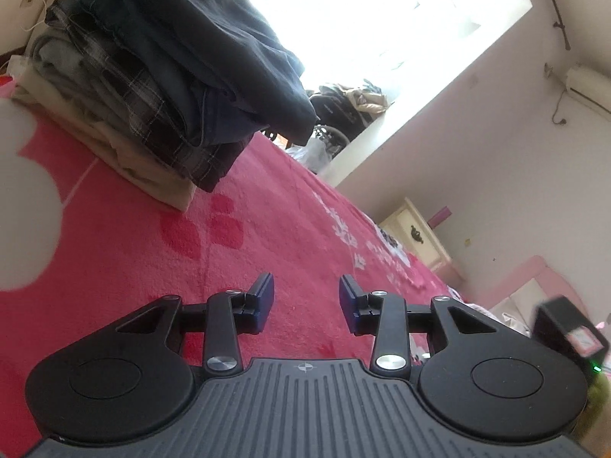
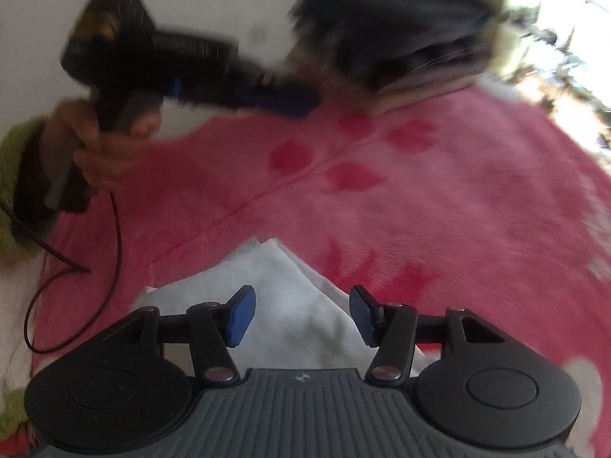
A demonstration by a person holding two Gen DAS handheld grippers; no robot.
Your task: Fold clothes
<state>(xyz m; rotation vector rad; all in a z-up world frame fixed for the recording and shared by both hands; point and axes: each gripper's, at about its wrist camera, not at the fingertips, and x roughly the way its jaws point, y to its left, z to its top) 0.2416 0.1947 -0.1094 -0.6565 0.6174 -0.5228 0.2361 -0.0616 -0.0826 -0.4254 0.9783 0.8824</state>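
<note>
The right gripper [image 2: 301,315] hung with jaws apart, empty, over a white folded cloth [image 2: 275,305] on the pink bedspread [image 2: 458,210]. The left gripper [image 1: 306,303], jaws likewise apart and empty, faced the pile of folded clothes [image 1: 172,76] farther back on the bed.

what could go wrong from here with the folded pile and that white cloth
1. The dark garment on top of the folded stack overhangs its edge; a bump from the left hand-held gripper, which is close beside it, might pull it off.
2. The right hand-held gripper is open over the white cloth and the view is blurred, so a rushed grab may bunch it.
3. The cable trailing on the pink blanket could snag.
</note>
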